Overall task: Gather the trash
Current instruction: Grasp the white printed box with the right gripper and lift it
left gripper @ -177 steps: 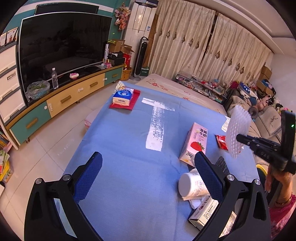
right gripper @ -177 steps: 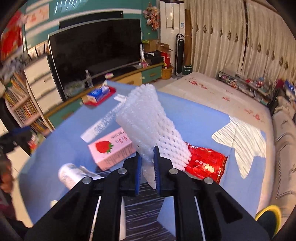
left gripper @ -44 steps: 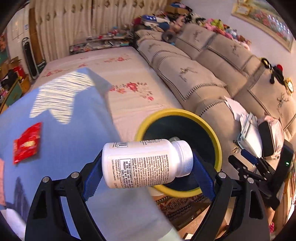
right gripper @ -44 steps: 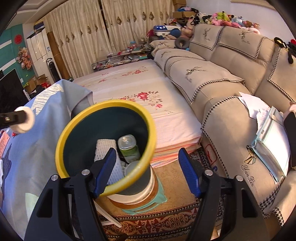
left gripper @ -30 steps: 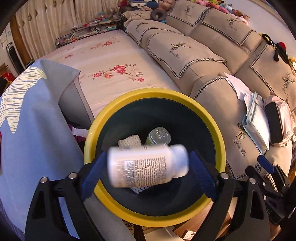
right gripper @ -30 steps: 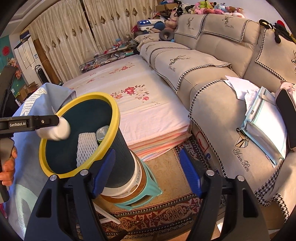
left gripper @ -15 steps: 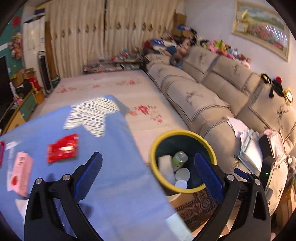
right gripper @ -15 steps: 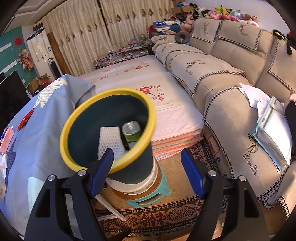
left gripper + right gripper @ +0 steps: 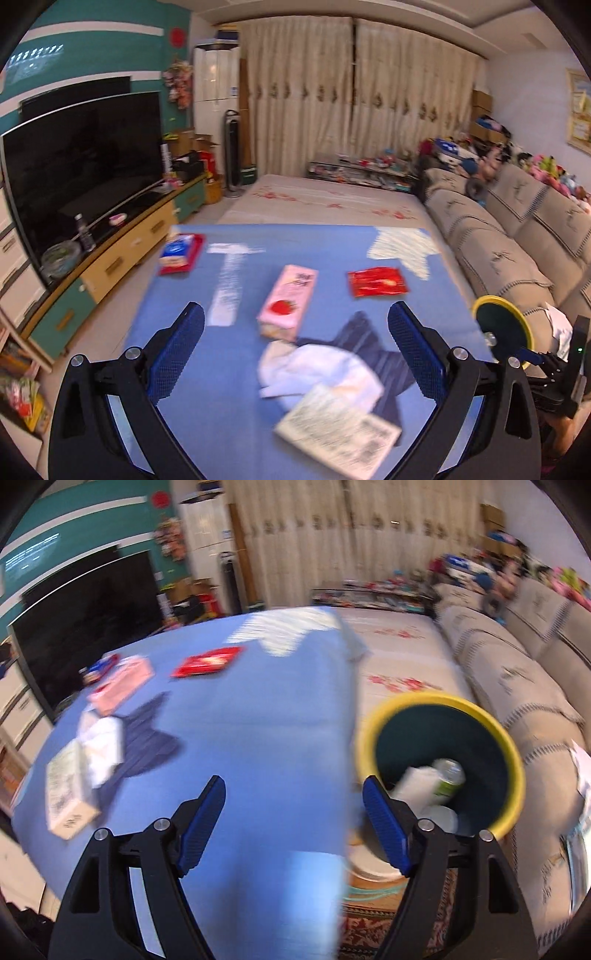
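Four scraps remain on the blue table (image 9: 207, 424): crumpled tissue (image 9: 317, 373), flat carton (image 9: 338, 437), pink milk box (image 9: 288, 301), red packet (image 9: 377, 281). All look light; the tissue is soft and wants a pinch mid-bunch. Left gripper (image 9: 295, 354), which held a white bottle 1.5 seconds ago, and right gripper (image 9: 293, 819) both gape empty; that bottle now lies in the yellow-rimmed bin (image 9: 513, 764).

Living room, warm indoor light. Teal wall with white stripes (image 9: 92, 40) upper left. Large black flat-screen TV (image 9: 81, 155) at left, on a long low cabinet with yellow and teal drawers (image 9: 122, 254). Pale tiled floor (image 9: 122, 295) below the cabinet. Beige patterned floor-length curtains (image 9: 354, 99) fill the back wall, top centre. White tall cabinet (image 9: 214, 88) and black tower fan (image 9: 231, 151) stand left of the curtains. Beige cushioned sofa with dark stitching (image 9: 517, 236) runs along the right; soft toys piled on its back. Blue cloth-covered counter (image 9: 332, 236) fills the centre.
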`<state>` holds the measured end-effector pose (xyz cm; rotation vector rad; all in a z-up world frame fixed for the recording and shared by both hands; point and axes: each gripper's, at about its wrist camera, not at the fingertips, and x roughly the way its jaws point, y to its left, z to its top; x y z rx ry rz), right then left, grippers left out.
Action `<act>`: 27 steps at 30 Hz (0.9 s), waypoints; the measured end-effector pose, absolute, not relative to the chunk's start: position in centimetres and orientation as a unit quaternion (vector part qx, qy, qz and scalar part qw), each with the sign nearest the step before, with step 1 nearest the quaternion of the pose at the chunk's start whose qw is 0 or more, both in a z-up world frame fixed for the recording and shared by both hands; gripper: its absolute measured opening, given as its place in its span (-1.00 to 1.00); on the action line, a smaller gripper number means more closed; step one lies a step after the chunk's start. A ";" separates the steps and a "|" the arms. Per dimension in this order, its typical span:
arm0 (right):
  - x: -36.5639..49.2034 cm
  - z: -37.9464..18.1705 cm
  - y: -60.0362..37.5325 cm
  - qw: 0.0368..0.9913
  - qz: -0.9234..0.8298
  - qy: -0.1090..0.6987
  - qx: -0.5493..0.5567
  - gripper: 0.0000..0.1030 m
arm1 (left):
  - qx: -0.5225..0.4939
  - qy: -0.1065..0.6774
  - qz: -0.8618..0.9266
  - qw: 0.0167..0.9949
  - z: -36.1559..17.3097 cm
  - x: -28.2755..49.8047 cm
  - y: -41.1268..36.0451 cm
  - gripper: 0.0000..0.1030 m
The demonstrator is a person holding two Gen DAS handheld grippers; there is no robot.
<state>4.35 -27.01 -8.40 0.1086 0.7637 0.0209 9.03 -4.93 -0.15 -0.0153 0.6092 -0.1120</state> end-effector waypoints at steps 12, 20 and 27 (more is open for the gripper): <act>5.0 -8.0 -10.6 0.896 0.236 0.370 -0.068 0.62 | -0.071 0.316 0.000 0.946 -3.6 7.3 5.0 0.90; 6.0 -10.8 -7.6 0.878 0.249 0.395 -0.106 0.66 | -0.079 0.328 -0.010 0.941 -4.9 7.7 4.9 0.90; 6.2 -11.9 -7.0 0.874 0.251 0.403 -0.103 0.66 | -0.072 0.338 -0.021 0.938 -5.6 8.1 3.5 0.90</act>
